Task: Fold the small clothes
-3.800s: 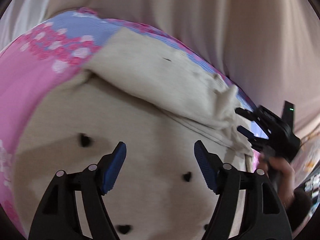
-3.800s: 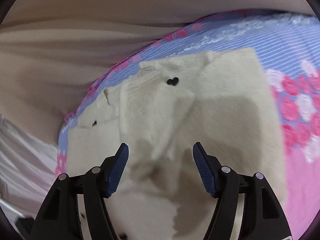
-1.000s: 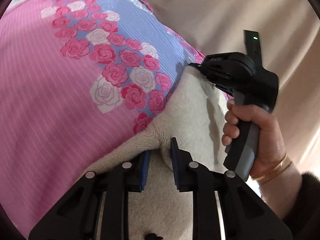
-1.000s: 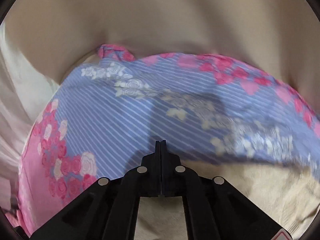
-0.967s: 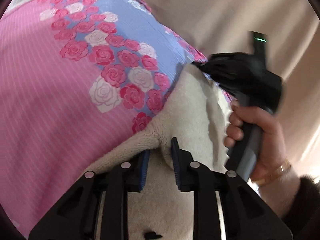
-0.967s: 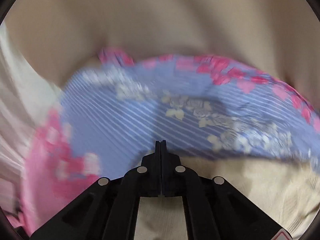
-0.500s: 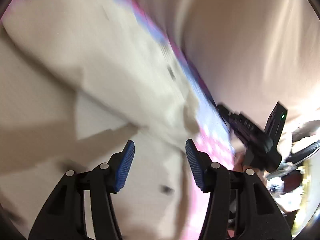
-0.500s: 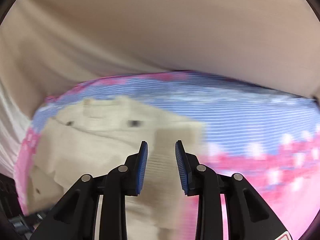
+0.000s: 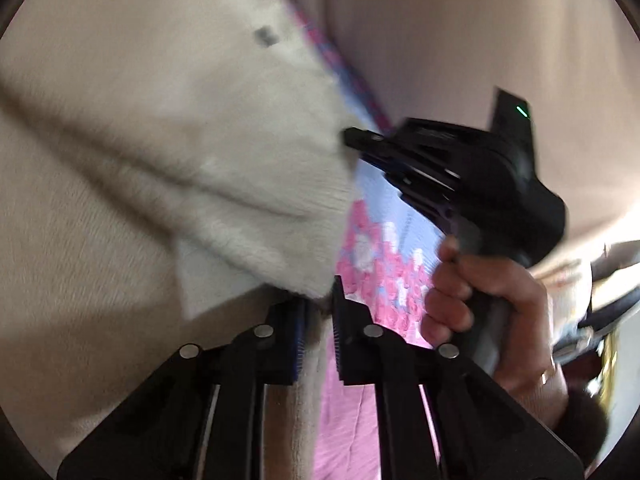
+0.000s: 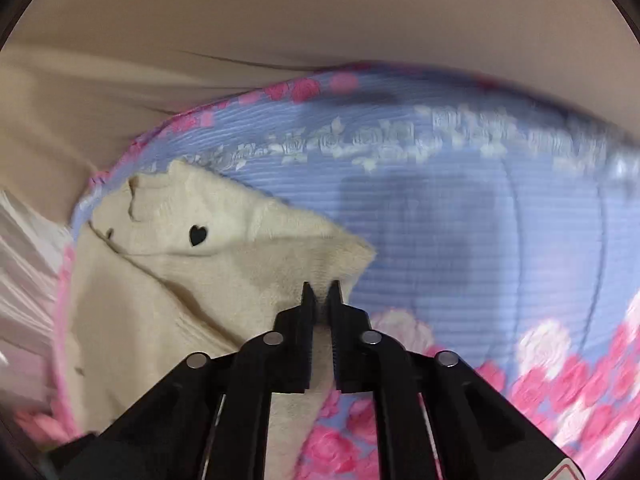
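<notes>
A cream knit sweater [image 9: 160,168] with small black hearts lies on a pink and blue rose-print sheet [image 9: 384,264]. My left gripper [image 9: 319,300] is shut on the sweater's folded edge at its near right corner. In the right wrist view the sweater [image 10: 208,280] lies at the left, a black heart [image 10: 197,235] showing near its collar. My right gripper [image 10: 321,292] is shut on the sweater's right corner. From the left wrist, the right gripper [image 9: 354,138] shows as a black tool held by a hand [image 9: 480,300], its tip at the sweater's far right edge.
The blue striped part of the sheet [image 10: 460,220] spreads to the right of the sweater. Beige fabric [image 10: 280,12] rises behind the bed. White pleated cloth [image 10: 24,264] hangs at the far left. Cluttered items [image 9: 592,300] sit at the right edge.
Half a second ago both grippers stood open over the sweater; now both have closed on its right edge. One sweater part lies folded over the body, and both views have swung across the bed.
</notes>
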Available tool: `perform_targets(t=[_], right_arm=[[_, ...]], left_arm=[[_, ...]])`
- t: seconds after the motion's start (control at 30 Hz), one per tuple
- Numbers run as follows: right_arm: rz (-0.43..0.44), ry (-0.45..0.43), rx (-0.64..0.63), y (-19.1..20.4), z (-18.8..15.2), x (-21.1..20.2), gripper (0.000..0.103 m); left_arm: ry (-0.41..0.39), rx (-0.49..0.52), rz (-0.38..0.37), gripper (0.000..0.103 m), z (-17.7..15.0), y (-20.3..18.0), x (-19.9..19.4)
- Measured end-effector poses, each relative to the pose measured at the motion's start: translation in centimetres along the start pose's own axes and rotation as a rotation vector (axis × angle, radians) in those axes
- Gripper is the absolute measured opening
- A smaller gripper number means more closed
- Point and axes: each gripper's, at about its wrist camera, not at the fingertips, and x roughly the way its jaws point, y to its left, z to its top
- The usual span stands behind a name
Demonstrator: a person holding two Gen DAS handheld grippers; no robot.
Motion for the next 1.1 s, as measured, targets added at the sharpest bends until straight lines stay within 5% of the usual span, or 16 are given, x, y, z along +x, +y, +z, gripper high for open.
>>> perform_targets(t=[0.1, 0.2, 0.33, 0.43, 0.47, 0.53, 0.67, 0.8, 0.87, 1.0, 1.1], right_arm=[[-0.005, -0.070, -0.008, -0.5, 0.9, -1.0, 0.006], [-0.056, 0.037, 0.011, -1.8, 0.3, 2.7, 0.007], [-0.031, -0.060, 0.125, -1.6, -1.1, -2.3, 0.020], [-0.005, -0.157, 0.169, -1.4, -5.7, -8.4, 0.033], [-0.002, -0.170, 0.202, -1.4, -8.1, -10.1, 0.044], [-0.009, -0.153, 0.240, -1.4, -12.9, -12.5, 0.047], [-0.072, -0.043, 0.252, 0.9, -23.6, -14.7, 0.047], [-0.039, 0.077, 0.311, 3.8, -32.7, -15.3, 0.048], [-0.007, 0.131, 0.356, 5.1, -35.7, -14.5, 0.049], [0.001, 0.085, 0.378, 7.6, -37.9, -14.4, 0.060], [0.055, 0.084, 0.421, 8.2, -38.2, -13.7, 0.060]], left_arm=[[-0.009, 0.081, -0.004, 0.009, -0.1, -0.7, 0.1], [0.118, 0.018, 0.015, 0.010, -1.5, 0.7, 2.3], [0.117, 0.127, 0.068, 0.018, -1.9, -1.0, -0.7], [0.085, 0.200, 0.108, 0.039, -2.0, -2.4, -4.7], [0.070, 0.218, 0.112, 0.047, -2.0, -2.5, -6.3], [0.044, 0.265, 0.146, 0.066, -2.0, -2.3, -9.7], [-0.037, 0.323, 0.349, 0.071, -1.9, 3.3, -19.3], [-0.132, 0.175, 0.610, 0.071, -1.5, 10.9, -29.5], [-0.186, 0.000, 0.721, 0.071, -1.9, 16.2, -35.4], [-0.233, -0.195, 0.751, 0.071, -2.8, 22.8, -42.2], [-0.158, -0.201, 0.652, 0.071, -3.5, 24.7, -43.3]])
